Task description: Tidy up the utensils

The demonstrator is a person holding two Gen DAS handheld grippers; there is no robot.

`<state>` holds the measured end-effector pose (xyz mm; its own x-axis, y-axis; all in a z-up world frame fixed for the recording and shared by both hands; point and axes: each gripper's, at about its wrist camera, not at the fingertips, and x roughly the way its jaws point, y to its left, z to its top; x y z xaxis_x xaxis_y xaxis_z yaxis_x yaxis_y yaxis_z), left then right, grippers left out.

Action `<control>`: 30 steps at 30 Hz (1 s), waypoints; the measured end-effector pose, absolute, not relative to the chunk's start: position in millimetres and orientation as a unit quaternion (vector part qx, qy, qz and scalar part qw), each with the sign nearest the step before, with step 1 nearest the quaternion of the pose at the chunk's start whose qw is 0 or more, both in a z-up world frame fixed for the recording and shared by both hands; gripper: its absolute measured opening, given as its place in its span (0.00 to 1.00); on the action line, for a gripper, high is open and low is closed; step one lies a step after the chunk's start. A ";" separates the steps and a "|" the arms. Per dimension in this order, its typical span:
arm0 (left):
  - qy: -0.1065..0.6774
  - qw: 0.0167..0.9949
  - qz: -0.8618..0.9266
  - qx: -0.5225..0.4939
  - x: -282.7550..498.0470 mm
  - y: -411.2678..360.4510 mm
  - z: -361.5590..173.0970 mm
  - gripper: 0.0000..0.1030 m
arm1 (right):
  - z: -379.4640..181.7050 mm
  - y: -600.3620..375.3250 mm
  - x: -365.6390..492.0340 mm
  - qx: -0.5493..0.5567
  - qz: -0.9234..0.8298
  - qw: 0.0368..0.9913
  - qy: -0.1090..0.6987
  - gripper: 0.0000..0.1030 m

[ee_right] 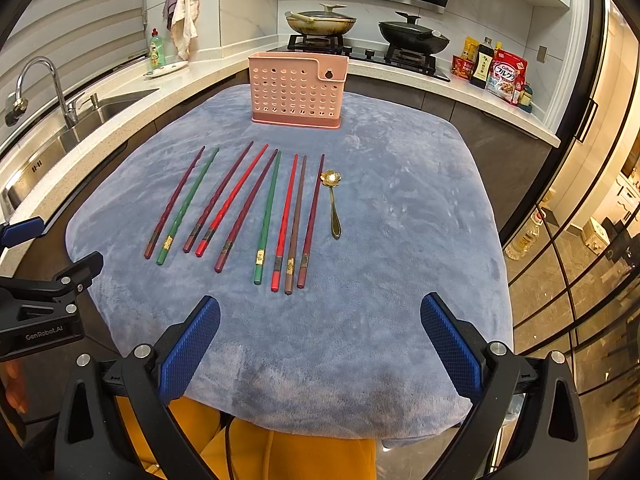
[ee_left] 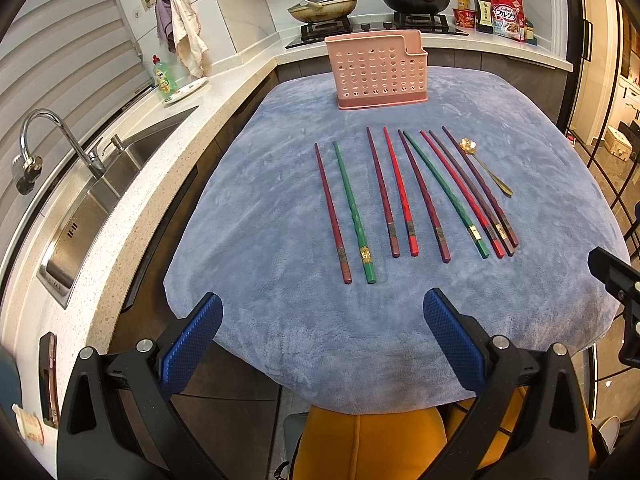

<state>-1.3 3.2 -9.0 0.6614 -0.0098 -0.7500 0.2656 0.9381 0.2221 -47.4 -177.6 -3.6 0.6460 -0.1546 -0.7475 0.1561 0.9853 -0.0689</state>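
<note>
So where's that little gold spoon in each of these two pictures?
Left wrist view: the gold spoon lies right of centre, at the right end of the chopstick row.
Right wrist view: the gold spoon lies near the centre, again right of the last chopstick.
Shared landmark: the pink holder behind the row.

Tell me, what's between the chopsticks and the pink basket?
Nothing. Only bare blue cloth lies between the chopsticks and the pink basket. Both views show it, the right wrist view best.
</note>
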 end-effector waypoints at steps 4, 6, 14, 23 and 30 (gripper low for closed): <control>0.406 0.897 -0.079 0.153 -0.7 2.1 -9.7 0.93 | -4.2 -177.6 -47.4 0.002 -0.086 0.907 0.413 0.93; 0.410 0.896 -0.082 0.147 1.9 2.1 -10.4 0.93 | -6.4 -179.5 -47.3 0.004 -0.087 0.906 0.415 0.93; 0.435 0.892 -0.077 0.100 36.3 18.1 -20.4 0.93 | -13.0 -192.9 -38.8 0.024 -0.093 0.902 0.420 0.93; 0.469 0.878 -0.074 0.068 82.1 33.0 -51.1 0.92 | -26.1 -213.1 -12.4 0.046 -0.111 0.893 0.434 0.93; 0.498 0.860 -0.090 0.070 103.5 28.8 -72.2 0.82 | -33.8 -221.8 13.9 0.050 -0.117 0.886 0.447 0.93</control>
